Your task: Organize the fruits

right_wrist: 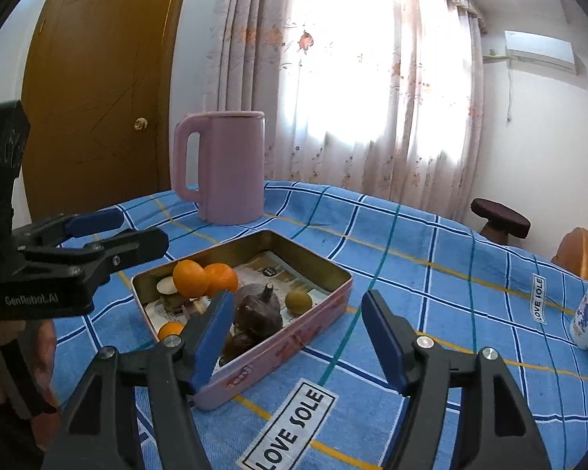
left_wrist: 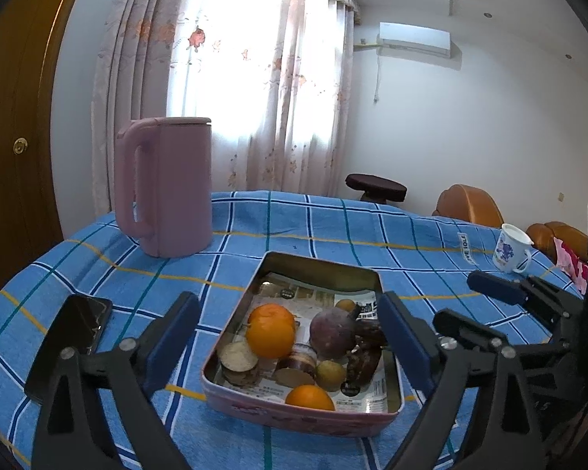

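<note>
Left wrist view: left hand-held gripper (left_wrist: 290,337) wide open, empty, straddling the tin tray (left_wrist: 392,411) on the counter (left_wrist: 333,227); the fruits (left_wrist: 270,335) are piled inside. Risk: a finger clips the rim, sliding the tray.

Right wrist view: right hand-held gripper (right_wrist: 298,337) partly open, empty, by the tray's near corner; the oranges (right_wrist: 204,278) could roll if bumped.

Daylight through the curtain (left_wrist: 254,90) blows out to white glare behind the kettle (left_wrist: 164,188), which looks backlit; the cloth (left_wrist: 333,231) in front of it is evenly lit with soft shadows. Strong fisheye bending and dark vignette toward corners, centre sharp.
</note>
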Tool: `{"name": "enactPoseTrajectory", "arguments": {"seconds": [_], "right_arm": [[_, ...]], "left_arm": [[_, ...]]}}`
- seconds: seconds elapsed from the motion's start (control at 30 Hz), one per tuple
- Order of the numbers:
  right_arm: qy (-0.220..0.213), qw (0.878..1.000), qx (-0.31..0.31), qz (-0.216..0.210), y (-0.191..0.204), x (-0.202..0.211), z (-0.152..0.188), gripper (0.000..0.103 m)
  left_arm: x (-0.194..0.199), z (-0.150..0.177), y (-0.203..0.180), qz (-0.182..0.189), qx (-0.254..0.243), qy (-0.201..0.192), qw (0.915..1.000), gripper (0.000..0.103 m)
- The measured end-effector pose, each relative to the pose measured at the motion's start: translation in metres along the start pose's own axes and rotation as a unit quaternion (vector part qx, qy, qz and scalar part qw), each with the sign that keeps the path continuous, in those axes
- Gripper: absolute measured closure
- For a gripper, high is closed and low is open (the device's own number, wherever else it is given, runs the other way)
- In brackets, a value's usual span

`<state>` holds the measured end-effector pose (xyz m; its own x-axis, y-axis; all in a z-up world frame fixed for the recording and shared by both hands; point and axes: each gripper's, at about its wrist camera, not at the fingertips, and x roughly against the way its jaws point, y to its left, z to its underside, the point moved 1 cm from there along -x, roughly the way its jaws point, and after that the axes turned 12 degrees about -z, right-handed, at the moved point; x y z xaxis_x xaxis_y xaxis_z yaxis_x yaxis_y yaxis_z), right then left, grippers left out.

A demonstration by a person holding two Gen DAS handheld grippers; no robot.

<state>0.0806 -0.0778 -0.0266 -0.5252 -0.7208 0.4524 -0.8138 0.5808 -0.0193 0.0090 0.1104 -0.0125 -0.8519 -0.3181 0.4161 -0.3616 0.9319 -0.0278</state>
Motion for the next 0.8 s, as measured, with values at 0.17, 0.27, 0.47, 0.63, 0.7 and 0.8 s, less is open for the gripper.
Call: {"name": "enactPoseTrajectory", "arguments": {"seconds": [0.17,0.27,0.47,0.63,0.7,0.8], "right_arm": [[-0.006,1.000,-0.005,0.005,-0.003,0.008,0.001,0.034],[-0.010,1.000,-0.011,0.008,-0.006,0.012,0.001,0.034],[-0.015,1.000,-0.017,0.012,-0.010,0.016,0.001,0.034],[-0.018,1.000,-0.020,0.014,-0.012,0.020,0.002,0.033],[-0.019,0.999,-0.022,0.014,-0.013,0.020,0.003,0.033],[-0.018,0.999,-0.024,0.015,-0.015,0.020,0.005,0.033]], "left_arm": [[0.003,0.000,-0.006,0.002,-0.007,-0.002,1.0000,0.008],[0.004,0.000,-0.010,0.001,-0.012,-0.003,0.9999,0.008],[0.007,0.000,-0.014,0.002,-0.017,-0.005,0.9998,0.008],[0.008,0.000,-0.017,0.001,-0.019,-0.006,0.9998,0.006],[0.008,0.001,-0.017,0.000,-0.021,-0.007,0.9998,0.005],[0.007,0.001,-0.018,0.000,-0.022,-0.006,0.9997,0.005]]}}
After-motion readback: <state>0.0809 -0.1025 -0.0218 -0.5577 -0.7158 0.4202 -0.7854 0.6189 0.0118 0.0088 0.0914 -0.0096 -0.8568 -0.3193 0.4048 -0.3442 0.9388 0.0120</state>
